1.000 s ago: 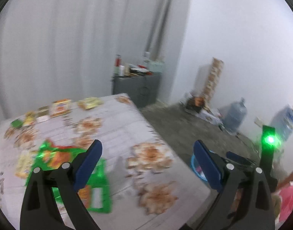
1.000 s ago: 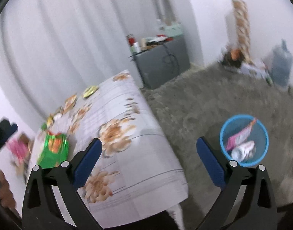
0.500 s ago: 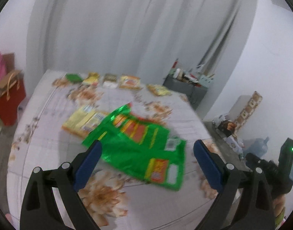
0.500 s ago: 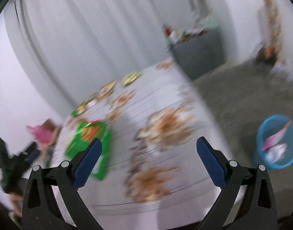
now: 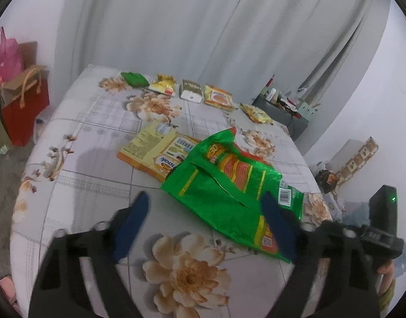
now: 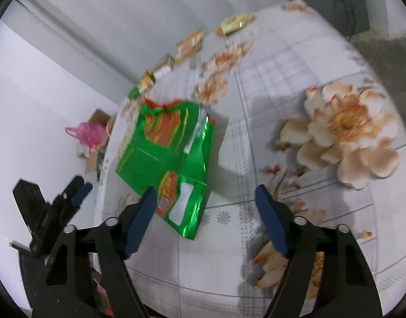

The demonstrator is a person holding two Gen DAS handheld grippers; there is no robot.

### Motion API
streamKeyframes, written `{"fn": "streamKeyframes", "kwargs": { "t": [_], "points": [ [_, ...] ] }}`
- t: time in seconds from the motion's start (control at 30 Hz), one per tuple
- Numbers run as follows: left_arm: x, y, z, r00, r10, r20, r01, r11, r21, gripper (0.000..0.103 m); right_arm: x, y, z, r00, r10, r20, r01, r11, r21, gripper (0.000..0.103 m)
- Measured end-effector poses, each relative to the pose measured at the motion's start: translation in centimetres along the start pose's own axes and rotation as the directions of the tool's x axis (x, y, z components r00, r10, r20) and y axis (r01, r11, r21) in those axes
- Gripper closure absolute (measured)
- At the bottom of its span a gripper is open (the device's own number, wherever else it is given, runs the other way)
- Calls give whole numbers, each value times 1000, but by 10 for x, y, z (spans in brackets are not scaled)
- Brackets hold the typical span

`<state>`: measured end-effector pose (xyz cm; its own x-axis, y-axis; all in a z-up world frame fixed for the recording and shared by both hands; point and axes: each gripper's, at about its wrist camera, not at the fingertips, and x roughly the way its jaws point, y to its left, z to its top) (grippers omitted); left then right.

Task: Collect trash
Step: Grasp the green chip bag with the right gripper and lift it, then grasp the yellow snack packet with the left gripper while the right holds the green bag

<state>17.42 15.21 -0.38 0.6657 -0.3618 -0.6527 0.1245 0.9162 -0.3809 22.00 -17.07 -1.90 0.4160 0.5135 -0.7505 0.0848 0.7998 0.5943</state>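
Floral tablecloth (image 5: 96,164), white curtain (image 5: 189,26), green wrapper (image 5: 224,185).

Floral-cloth table (image 5: 91,169): big green wrapper (image 5: 224,185) overlapping yellow packet (image 5: 155,148); small wrappers (image 5: 189,91) along far edge.

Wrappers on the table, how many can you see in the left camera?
7: a big green wrapper nearest, a yellow wrapper partly under it, and five small ones along the far edge. More may be hidden.
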Motion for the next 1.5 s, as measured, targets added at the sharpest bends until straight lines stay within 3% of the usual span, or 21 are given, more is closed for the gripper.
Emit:
{"fn": "streamKeyframes", "kwargs": {
  "t": [0.07,0.17,0.23,0.27,0.33,0.4,0.5,0.73,0.87,0.93,1.0,1.07,1.17,1.23,1.3,1.33,1.43,1.5],
  "points": [
    [11,6,9,1000,-4,-9,4,1000,-6,36,9,1,4,1000,-6,-17,6,1000,10,41],
    [37,16,17,997,49,-54,-50,999,-19,49,22,3,10,999,-8,-38,9,1000,18,48],
    [51,20,18,994,65,-83,-67,997,-28,61,32,4,10,999,0,-54,1,1000,25,53],
    [61,23,15,993,55,-108,-60,997,-47,66,33,3,12,999,-2,-51,3,1000,24,55],
    [69,26,10,989,37,-140,-46,997,-63,86,34,5,12,998,-6,-56,7,1000,18,58],
    [71,23,3,988,15,-153,-24,998,-56,96,32,2,10,998,15,-58,-13,999,34,59],
    [64,12,-10,989,21,-148,-22,1000,-5,100,23,-10,9,999,32,-31,-30,997,75,58],
    [50,-11,-38,986,34,-163,-23,997,70,103,0,-45,0,981,194,11,-192,955,225,56],
    [51,-24,-55,981,14,-195,4,996,91,103,-4,-43,1,974,224,40,-227,947,225,56],
    [51,-28,-59,979,-1,-206,20,996,90,103,-3,-38,1,975,221,34,-223,953,206,62],
    [50,-31,-59,976,-31,-217,51,995,88,103,0,-33,0,978,208,18,-208,959,191,85],
    [46,-33,-55,978,-43,-206,66,992,104,103,-1,-31,0,983,185,17,-185,966,181,91],
    [34,-30,-40,988,-38,-149,56,991,120,94,-8,-33,0,984,174,41,-178,968,175,94],
    [28,-24,-26,996,8,-92,4,992,128,54,-14,-36,0,984,169,54,-176,968,178,94],
    [28,-20,-10,997,80,-22,-75,982,174,34,-18,-37,1,985,163,65,-172,969,176,94],
    [32,-20,-5,994,112,-13,-107,972,210,30,-18,-37,0,985,159,68,-169,970,175,94],
    [57,-22,7,957,290,22,-278,891,360,30,-19,-36,0,985,154,72,-165,970,177,94],
    [75,-19,10,933,356,46,-338,829,445,30,-17,-34,-1,986,151,72,-162,970,181,94]
  ]
}}
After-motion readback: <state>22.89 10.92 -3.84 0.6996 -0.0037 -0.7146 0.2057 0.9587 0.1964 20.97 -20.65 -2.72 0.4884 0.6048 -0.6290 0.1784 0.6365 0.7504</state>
